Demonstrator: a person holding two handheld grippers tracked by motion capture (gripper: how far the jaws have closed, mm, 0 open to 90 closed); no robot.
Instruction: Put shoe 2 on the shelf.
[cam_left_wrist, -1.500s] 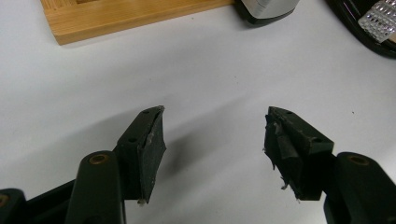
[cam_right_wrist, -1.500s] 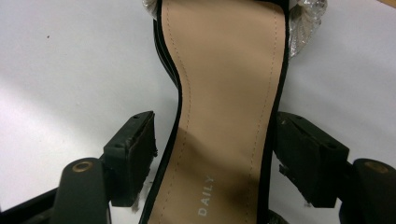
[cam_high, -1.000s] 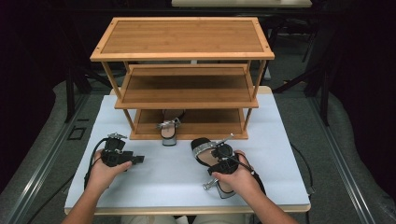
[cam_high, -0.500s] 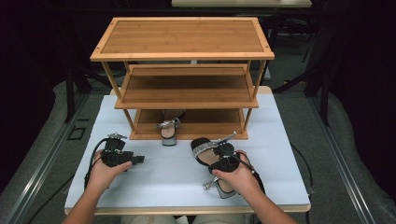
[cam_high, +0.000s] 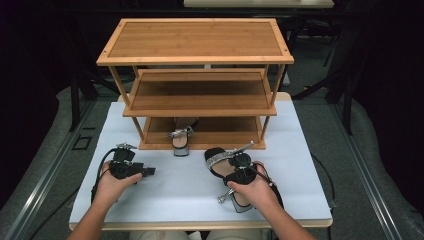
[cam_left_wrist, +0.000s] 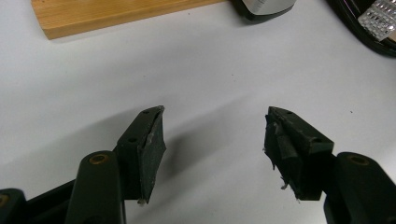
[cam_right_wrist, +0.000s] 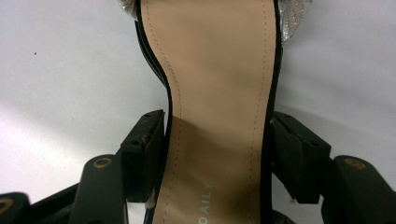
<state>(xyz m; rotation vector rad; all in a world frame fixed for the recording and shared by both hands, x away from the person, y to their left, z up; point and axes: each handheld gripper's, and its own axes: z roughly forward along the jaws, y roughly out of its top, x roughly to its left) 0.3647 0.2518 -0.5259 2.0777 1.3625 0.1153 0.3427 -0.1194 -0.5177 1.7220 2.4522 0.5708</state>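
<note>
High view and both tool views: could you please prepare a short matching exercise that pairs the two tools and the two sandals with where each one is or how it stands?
Things:
1. left tool
2. right tool
3. nearer sandal
4. farther sandal

Places or states:
A. rests on the lowest shelf of the rack
B. jaws apart over the bare table
C. lies on the white table, in front of the rack
D. jaws flank a tan insole

Pairs: 1-B, 2-D, 3-C, 4-A
</note>
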